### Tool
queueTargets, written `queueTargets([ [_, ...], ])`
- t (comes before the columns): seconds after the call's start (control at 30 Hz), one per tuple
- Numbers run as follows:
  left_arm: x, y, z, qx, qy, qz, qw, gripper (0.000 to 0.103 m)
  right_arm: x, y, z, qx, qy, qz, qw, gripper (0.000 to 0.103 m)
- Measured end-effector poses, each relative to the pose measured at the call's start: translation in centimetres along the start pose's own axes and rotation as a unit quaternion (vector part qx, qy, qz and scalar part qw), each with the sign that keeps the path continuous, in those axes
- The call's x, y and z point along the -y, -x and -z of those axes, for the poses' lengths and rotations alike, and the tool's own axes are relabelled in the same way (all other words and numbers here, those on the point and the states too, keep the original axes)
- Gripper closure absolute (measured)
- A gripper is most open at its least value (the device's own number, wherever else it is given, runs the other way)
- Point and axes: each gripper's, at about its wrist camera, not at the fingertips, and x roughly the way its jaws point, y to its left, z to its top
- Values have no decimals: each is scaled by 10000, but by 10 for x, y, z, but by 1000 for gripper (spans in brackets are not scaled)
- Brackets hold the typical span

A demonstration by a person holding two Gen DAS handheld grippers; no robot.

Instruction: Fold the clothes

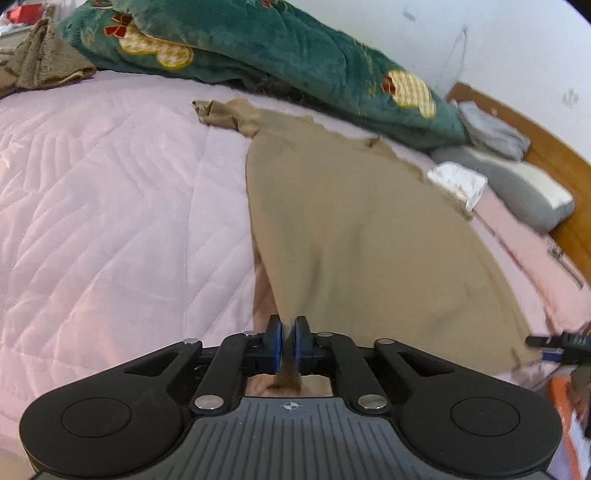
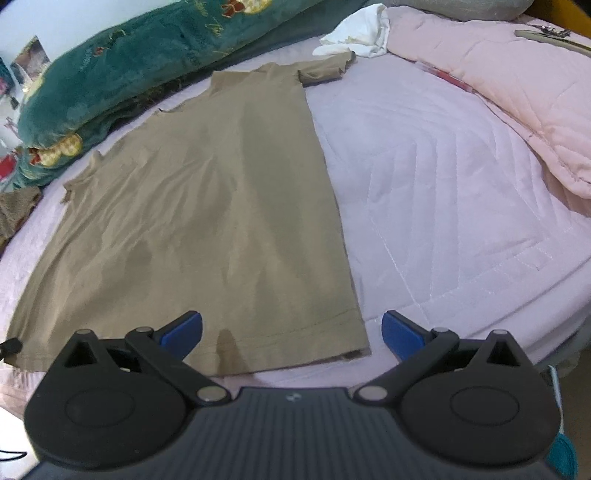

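Observation:
A tan short-sleeved shirt (image 2: 221,206) lies spread on the pink quilted bed (image 2: 424,177), collar far, hem near me. My left gripper (image 1: 289,334) is shut on the shirt's hem corner (image 1: 351,229) and lifts that corner off the bed. My right gripper (image 2: 291,332) is open and empty, its blue pads either side of the hem's right corner, just above it. The right gripper's tip shows at the right edge of the left wrist view (image 1: 561,341). The left gripper's tip shows at the left edge of the right wrist view (image 2: 11,347).
A green plush blanket (image 1: 258,44) lies bunched along the far side of the bed. A white cloth (image 2: 358,33) lies beside the shirt's far sleeve. A folded pink quilt (image 2: 517,96) lies at the right. Grey pillows (image 1: 517,184) rest against a wooden bed frame (image 1: 554,155). A brown towel (image 1: 44,59) lies far left.

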Motion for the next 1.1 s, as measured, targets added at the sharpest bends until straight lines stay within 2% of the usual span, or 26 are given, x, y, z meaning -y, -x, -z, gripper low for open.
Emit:
queueTargets([
  [0.1,7,-20,-3,-271,20,-114,9996,39,0,-2,-2,55,88,-33,9999,0],
  [0.13,11,-24,-3,-230,-20,-114,9997,33,-2,-5,-4,43,214,11,9998,0],
  [0.23,24,-31,-2,-203,-166,-194,9995,24,-9,-12,-9,-35,571,75,9983,0],
  [0.27,28,-32,-2,-219,-247,-209,9992,23,-10,-13,-11,-49,641,53,9979,8],
  [0.33,33,-33,-1,-246,-410,-237,9986,20,-14,-9,-15,-25,846,31,9964,58],
  [0.37,35,-32,0,-245,-495,-254,9982,20,-12,-9,-17,-109,791,12,9968,100],
  [0.43,36,-31,2,-234,-541,-251,9979,18,-4,-9,-20,-304,520,-283,9978,100],
  [0.53,35,-27,3,-224,-457,-222,9985,17,-3,-4,-21,-429,584,-223,9971,101],
  [0.63,31,-23,3,-261,-350,-234,9988,17,-20,4,-21,-527,1218,357,9905,101],
  [0.73,24,-19,3,-255,-177,-253,9992,17,-35,3,-24,-753,1803,965,9760,102],
  [0.83,20,-15,3,-188,-50,-256,9995,17,-40,0,-23,-1086,1864,943,9719,101],
  [0.93,20,-18,-2,-151,-52,-243,9996,17,-47,15,-24,-783,1858,1223,9718,96],
  [1.03,22,-29,-7,-230,-16,-167,9996,16,-57,35,-31,-187,1692,1420,9751,79],
  [1.1,26,-39,-8,-163,-84,-120,9998,17,-70,42,-33,39,1660,1103,9799,47],
])
